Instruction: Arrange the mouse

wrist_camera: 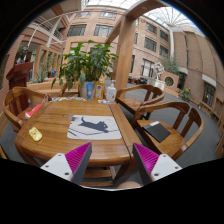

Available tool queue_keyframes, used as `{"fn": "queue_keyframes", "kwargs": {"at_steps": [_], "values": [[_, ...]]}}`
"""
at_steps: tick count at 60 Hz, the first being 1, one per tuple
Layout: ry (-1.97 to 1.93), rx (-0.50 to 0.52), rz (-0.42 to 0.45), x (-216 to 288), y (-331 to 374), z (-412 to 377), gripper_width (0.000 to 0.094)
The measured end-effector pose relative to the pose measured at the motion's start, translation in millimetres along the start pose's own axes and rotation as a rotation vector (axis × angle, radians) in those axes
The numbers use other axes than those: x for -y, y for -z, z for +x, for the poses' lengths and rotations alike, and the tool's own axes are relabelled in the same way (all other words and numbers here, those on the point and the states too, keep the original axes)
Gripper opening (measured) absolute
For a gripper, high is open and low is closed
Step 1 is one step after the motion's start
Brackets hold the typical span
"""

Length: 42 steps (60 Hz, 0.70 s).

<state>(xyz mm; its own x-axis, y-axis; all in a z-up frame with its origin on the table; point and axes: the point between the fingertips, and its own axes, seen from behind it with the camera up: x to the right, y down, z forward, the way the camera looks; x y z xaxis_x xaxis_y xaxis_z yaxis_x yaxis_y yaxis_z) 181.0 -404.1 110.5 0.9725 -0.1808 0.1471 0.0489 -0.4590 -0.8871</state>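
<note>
Well, the mouse [36,133] looks to be the small yellow thing on the near left part of the table [60,142], just left of the mat [94,126]; too small to be sure it is a mouse. The mat lies mid-table, pale with a dark animal figure printed on it. A red object [34,110] sits further back on the left edge.

The gripper [113,161] hangs in front of the near table edge, fingers spread wide with nothing between them, pink pads [76,158] facing in. The mouse is ahead and to the left of the left finger, well apart.

Step in hand, I'd say: approach, nothing grasped yet. Next move calls for swinging left and down so the fingers straddle the yellow thing, then closing, likely to set it by or on the mat.

Far end of the table: a potted plant [87,62] and a bottle [110,91]. Wooden chairs [166,125] on the right, one with a dark item on its seat. No readable writing or brands anywhere.
</note>
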Motion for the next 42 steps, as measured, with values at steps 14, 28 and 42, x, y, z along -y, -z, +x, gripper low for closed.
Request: {"fn": "queue_keyframes", "kwargs": {"at_steps": [14,28,42], "values": [[0.046,0.095,-0.097,-58.8,-3.8,-63.0,0.0823],[0.09,0.312,-0.127,-70.7,-11.0,-199.8,0.0838],[0.128,0.443,-0.107,-55.4,-45.2,-310.3,0.0843]]}}
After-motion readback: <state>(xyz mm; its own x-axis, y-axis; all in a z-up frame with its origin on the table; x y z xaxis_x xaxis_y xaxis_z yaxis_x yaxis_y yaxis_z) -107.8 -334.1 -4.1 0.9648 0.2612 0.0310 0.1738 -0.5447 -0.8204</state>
